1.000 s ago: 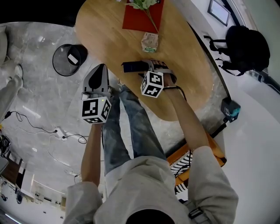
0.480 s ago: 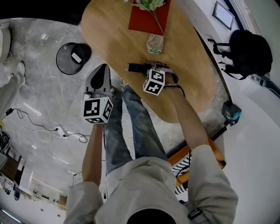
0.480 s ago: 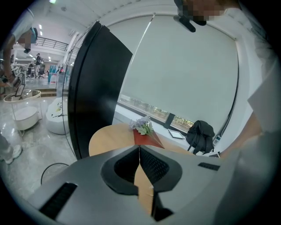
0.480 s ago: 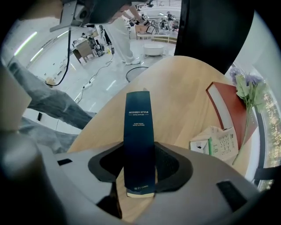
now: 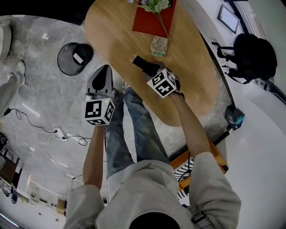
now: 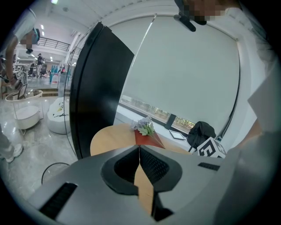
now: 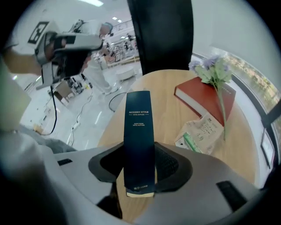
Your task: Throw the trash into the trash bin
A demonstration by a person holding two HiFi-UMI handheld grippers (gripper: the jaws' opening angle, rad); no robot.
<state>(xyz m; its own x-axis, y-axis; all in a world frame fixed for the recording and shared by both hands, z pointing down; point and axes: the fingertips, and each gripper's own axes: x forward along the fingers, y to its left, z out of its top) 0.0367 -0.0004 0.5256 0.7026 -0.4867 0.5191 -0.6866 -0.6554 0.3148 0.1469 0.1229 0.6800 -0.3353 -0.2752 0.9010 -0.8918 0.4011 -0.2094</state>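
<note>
Grip gained: right claw (image 7: pixel 139 166) has just closed on the slim navy cardboard box (image 7: pixel 138 127), tilting it off the wooden tabletop (image 5: pixel 111 31); left claw (image 6: pixel 139 169) hangs shut, empty. Next should be the carry left to the round black trash bin (image 5: pixel 58 58).

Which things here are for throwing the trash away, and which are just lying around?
For the job: dark blue box, gripped by the right tongs that just closed on it; crumpled wrapper on the table; trash bin.
Just lying about: red book; flowers; black backpack.
</note>
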